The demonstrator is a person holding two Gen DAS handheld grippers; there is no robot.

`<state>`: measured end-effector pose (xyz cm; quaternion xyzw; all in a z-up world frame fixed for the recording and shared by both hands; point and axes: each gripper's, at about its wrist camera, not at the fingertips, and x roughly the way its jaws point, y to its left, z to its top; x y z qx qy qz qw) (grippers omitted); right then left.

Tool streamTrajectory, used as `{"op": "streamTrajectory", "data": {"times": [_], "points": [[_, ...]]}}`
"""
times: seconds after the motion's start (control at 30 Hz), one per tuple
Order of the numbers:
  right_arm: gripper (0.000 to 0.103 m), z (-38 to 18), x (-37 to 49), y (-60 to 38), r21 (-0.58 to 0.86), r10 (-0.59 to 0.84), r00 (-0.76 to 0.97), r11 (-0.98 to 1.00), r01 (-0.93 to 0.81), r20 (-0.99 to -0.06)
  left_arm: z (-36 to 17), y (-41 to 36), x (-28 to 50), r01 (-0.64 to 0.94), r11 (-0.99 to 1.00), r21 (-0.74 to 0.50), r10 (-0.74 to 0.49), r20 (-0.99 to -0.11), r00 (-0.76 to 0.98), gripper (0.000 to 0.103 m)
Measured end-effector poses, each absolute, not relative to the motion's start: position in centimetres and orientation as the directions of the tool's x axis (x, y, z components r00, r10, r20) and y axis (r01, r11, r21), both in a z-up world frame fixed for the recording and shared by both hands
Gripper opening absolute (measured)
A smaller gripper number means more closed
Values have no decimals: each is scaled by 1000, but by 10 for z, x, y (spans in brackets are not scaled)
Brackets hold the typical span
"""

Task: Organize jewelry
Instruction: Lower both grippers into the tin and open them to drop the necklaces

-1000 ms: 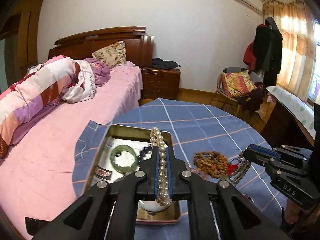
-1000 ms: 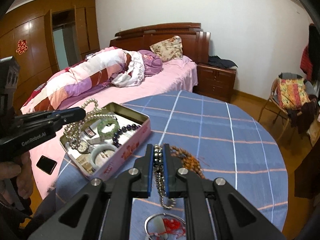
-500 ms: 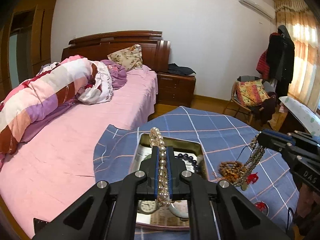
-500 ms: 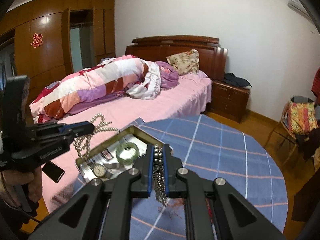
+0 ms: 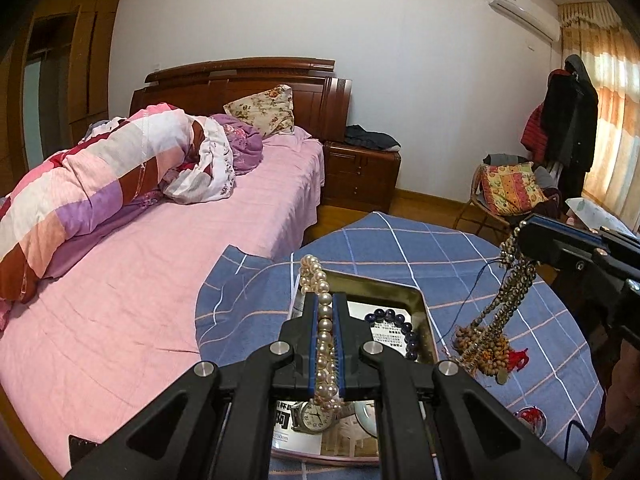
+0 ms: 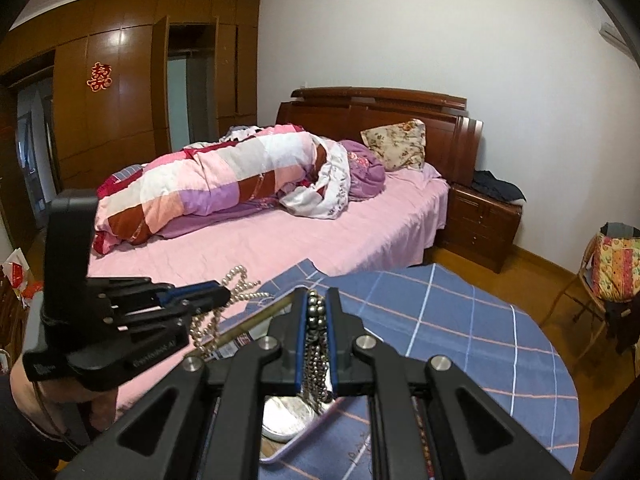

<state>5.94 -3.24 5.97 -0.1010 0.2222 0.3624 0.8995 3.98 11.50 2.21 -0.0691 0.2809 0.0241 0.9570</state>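
My left gripper (image 5: 325, 300) is shut on a white pearl necklace (image 5: 320, 280) and holds it above the open jewelry tin (image 5: 420, 300), which holds a dark bead bracelet (image 5: 394, 318) and a wristwatch (image 5: 314, 416). My right gripper (image 6: 316, 300) is shut on a grey-brown bead necklace (image 6: 314, 344); in the left wrist view it hangs (image 5: 508, 296) down onto a heap of brown beads with a red tassel (image 5: 488, 354) on the blue plaid tablecloth. The left gripper (image 6: 218, 294) with its pearls (image 6: 236, 280) also shows in the right wrist view.
The round table (image 5: 400, 240) stands against a pink bed (image 5: 140, 280) with a rolled quilt. A ring with red thread (image 5: 528, 418) lies on the cloth at the right. A nightstand (image 5: 360, 172) and a chair with a cushion (image 5: 508, 188) stand behind.
Both grippers have risen and tilted up with their necklaces. The right gripper's bead necklace has been lifted off the table and now hangs stretched down to the bead heap.
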Motion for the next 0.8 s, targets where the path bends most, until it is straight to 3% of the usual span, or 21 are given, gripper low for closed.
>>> {"op": "streamTrajectory", "data": {"times": [0.8], "points": [[11,11,63,-9,32,611,549,685,-728,-570,-12,108,54,-61,990,-124,-31,-624,780,6]]}}
